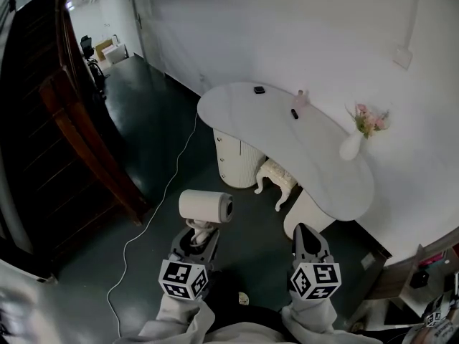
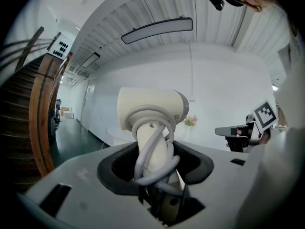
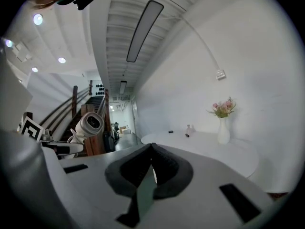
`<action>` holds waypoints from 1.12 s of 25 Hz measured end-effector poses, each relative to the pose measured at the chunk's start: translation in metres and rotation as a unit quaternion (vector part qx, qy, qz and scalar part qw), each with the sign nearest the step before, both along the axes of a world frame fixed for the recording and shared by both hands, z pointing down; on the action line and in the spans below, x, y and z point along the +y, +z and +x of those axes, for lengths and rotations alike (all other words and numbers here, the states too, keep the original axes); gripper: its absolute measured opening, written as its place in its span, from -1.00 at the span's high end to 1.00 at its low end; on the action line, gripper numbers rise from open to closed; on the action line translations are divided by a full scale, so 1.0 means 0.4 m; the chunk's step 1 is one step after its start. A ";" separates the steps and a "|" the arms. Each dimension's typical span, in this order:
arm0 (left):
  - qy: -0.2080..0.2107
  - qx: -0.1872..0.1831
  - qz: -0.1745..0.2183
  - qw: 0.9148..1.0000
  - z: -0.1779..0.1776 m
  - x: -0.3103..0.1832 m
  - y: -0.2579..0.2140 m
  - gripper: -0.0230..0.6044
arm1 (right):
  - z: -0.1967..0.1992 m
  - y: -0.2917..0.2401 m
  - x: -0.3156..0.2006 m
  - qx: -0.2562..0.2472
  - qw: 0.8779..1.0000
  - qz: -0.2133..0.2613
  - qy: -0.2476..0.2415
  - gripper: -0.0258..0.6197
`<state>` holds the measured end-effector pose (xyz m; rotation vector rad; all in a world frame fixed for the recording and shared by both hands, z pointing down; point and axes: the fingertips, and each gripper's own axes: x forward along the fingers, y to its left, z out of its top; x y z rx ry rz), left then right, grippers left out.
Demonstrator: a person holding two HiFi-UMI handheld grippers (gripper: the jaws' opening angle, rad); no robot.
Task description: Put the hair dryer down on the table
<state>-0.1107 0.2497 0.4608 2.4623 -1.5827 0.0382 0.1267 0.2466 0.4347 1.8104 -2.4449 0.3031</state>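
Hair dryer (image 1: 206, 206) — clamped in left gripper (image 1: 201, 233) fingers; right gripper (image 1: 305, 231) fingers closed, empty.

The head camera looked steeply down from above the person. It took in the left gripper (image 1: 201, 236) and right gripper (image 1: 305, 229) at its lower edge, the dark glossy floor (image 1: 158, 149), and the white kidney-shaped table (image 1: 287, 131) further ahead.

The left gripper's camera sat low behind its jaws and faced nearly level toward the white wall (image 2: 228, 94). It was so close that the cream plastic hair dryer (image 2: 150, 111) filled its middle, and the right gripper showed at its right edge.

The right gripper's camera faced nearly level across the table, with the left gripper and hair dryer at its left.

All three views shared the white vase of pink flowers (image 1: 351, 146).
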 end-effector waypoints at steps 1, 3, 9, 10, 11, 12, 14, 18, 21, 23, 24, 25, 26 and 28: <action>0.001 -0.002 0.001 1.000 0.002 -0.001 -0.002 0.24 | 0.000 0.002 -0.001 0.000 1.000 -0.001 -0.001 0.77; 0.003 -0.005 0.003 1.000 0.006 -0.003 -0.001 0.24 | 0.000 0.009 -0.005 -0.001 1.000 -0.003 -0.001 0.77; 0.000 -0.006 0.001 1.000 0.001 -0.033 0.009 0.24 | -0.005 0.020 -0.042 0.000 1.000 -0.005 -0.006 0.77; 0.000 -0.006 0.002 1.000 0.001 -0.044 0.008 0.24 | -0.006 0.020 -0.052 0.001 1.000 -0.005 -0.007 0.77; -0.001 -0.005 0.001 1.000 0.001 -0.057 0.008 0.24 | -0.008 0.022 -0.064 0.003 1.000 -0.006 -0.007 0.77; -0.001 -0.004 -0.001 1.000 0.001 -0.071 0.008 0.24 | -0.010 0.023 -0.077 0.003 1.000 -0.008 -0.007 0.77; -0.001 0.000 -0.003 1.000 0.004 -0.102 0.011 0.24 | -0.013 0.024 -0.106 0.002 1.000 -0.009 -0.008 0.77; 0.003 0.004 -0.006 1.000 0.013 -0.179 0.021 0.24 | -0.014 0.037 -0.186 -0.006 1.000 -0.017 -0.002 0.77; 0.005 0.003 -0.007 1.000 0.002 -0.254 0.016 0.24 | -0.026 0.034 -0.252 -0.007 1.000 -0.020 0.002 0.77; 0.003 0.007 -0.006 1.000 -0.004 -0.306 0.007 0.24 | -0.034 0.030 -0.300 -0.009 1.000 -0.022 0.005 0.77; 0.004 0.008 -0.006 1.000 -0.006 -0.331 0.004 0.24 | -0.039 0.029 -0.324 -0.011 1.000 -0.023 0.007 0.77; 0.005 0.009 -0.006 1.000 -0.009 -0.357 0.002 0.24 | -0.047 0.027 -0.348 -0.012 1.000 -0.024 0.008 0.77; 0.008 0.009 -0.007 1.000 -0.013 -0.381 0.001 0.24 | -0.056 0.025 -0.371 -0.012 1.000 -0.024 0.008 0.77; 0.011 0.009 -0.008 1.000 -0.021 -0.428 0.000 0.24 | -0.070 0.020 -0.415 -0.011 1.000 -0.025 0.008 0.77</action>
